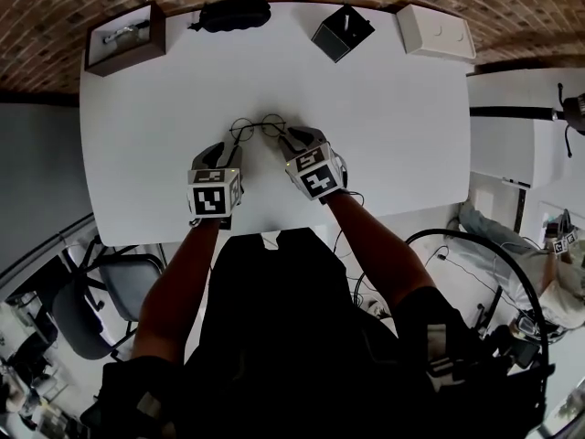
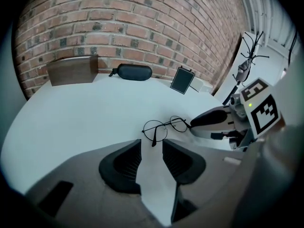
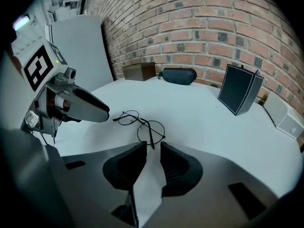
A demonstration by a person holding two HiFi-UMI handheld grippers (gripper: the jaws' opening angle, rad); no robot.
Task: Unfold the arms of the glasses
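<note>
Thin round wire glasses (image 1: 258, 127) lie on the white table (image 1: 384, 126), lenses away from me. In the left gripper view the glasses (image 2: 165, 126) show one arm folded out toward me, its tip lying in the gap of my left gripper (image 2: 152, 144), whose jaws stand wide and untouching. In the right gripper view the glasses (image 3: 142, 125) send their other arm tip between the jaws of my right gripper (image 3: 153, 145), with a narrower gap and no visible pressing. From above, the left gripper (image 1: 233, 146) and right gripper (image 1: 291, 138) flank the frame closely.
Along the table's far edge by the brick wall stand a brown wooden box (image 1: 126, 37), a black glasses case (image 1: 235, 13), a small dark box (image 1: 342, 32) and a white box (image 1: 435, 31). A chair (image 1: 87, 309) stands below the table's left corner.
</note>
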